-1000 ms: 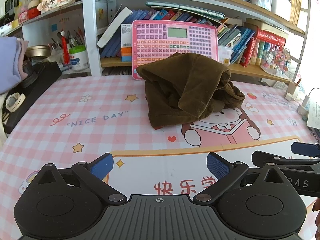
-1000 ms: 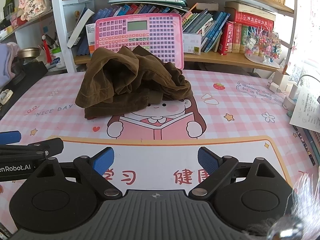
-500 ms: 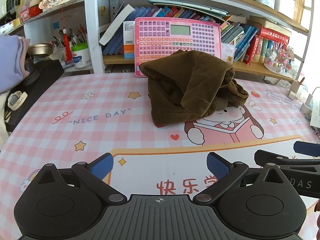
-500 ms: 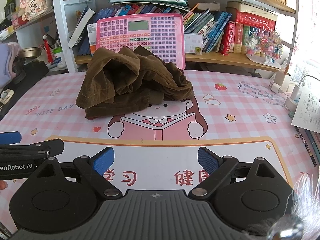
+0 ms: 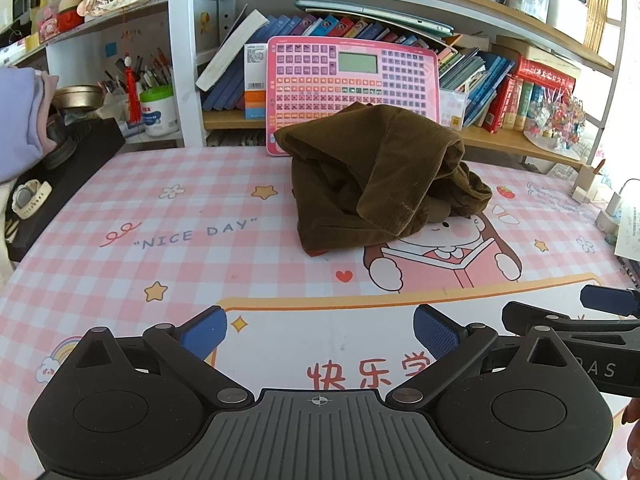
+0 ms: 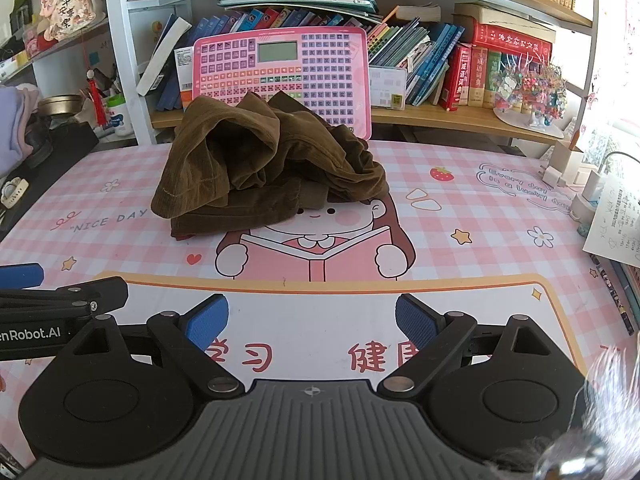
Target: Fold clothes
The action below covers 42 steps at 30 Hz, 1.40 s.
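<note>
A crumpled brown corduroy garment (image 5: pixel 380 176) lies in a heap on the pink checked table mat (image 5: pixel 192 240), toward the back, in front of a pink keyboard toy. It also shows in the right wrist view (image 6: pixel 264 164). My left gripper (image 5: pixel 320 330) is open and empty, low over the mat's front part, well short of the garment. My right gripper (image 6: pixel 312 318) is open and empty too, beside the left one. The right gripper's finger shows at the right edge of the left view (image 5: pixel 608 300); the left gripper's finger shows at the left edge of the right view (image 6: pixel 20 276).
A pink keyboard toy (image 5: pixel 352 80) leans on the bookshelf (image 5: pixel 500 80) behind the garment. A black box with a watch (image 5: pixel 28 200) and folded purple cloth (image 5: pixel 20 120) sit at the left. Chargers and papers (image 6: pixel 612 220) lie at the right edge.
Both grippers have edged slightly forward and tilted up a little; the garment sits a bit lower in each view. Nothing was taken hold of.
</note>
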Motion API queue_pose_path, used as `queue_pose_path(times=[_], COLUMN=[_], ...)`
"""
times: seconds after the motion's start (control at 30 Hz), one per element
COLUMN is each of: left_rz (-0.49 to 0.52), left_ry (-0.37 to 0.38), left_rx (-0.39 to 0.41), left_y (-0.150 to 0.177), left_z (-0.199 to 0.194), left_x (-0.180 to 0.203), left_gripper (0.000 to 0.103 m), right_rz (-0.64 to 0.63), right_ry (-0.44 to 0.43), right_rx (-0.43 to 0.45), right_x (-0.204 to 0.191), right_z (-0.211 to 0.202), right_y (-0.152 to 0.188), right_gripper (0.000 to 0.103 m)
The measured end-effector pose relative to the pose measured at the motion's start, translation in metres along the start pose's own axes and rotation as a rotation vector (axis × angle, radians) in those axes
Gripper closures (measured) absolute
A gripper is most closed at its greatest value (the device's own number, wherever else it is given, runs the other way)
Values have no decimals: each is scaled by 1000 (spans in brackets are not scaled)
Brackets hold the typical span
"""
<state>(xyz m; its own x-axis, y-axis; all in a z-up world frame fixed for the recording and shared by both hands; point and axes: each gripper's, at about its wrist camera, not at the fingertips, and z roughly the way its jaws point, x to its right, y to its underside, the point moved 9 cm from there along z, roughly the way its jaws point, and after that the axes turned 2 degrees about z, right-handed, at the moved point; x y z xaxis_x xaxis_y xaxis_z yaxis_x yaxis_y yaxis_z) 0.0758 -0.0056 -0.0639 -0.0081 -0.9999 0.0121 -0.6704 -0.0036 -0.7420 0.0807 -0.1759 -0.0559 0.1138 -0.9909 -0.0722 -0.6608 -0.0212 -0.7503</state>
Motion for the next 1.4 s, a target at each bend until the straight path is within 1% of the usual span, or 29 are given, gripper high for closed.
queue_pose_path(times=[1.1, 1.4], left_rz=[1, 2], left_ry=[-2, -7], left_rx=[16, 5], left_y=[-1, -1], left_z=[-3, -1], left_x=[1, 2], left_gripper=[2, 2], right_rz=[0, 7], right_ry=[-2, -9], right_rx=[-3, -14], right_x=[1, 2], right_z=[0, 2], right_y=[1, 2], right_gripper=[12, 12])
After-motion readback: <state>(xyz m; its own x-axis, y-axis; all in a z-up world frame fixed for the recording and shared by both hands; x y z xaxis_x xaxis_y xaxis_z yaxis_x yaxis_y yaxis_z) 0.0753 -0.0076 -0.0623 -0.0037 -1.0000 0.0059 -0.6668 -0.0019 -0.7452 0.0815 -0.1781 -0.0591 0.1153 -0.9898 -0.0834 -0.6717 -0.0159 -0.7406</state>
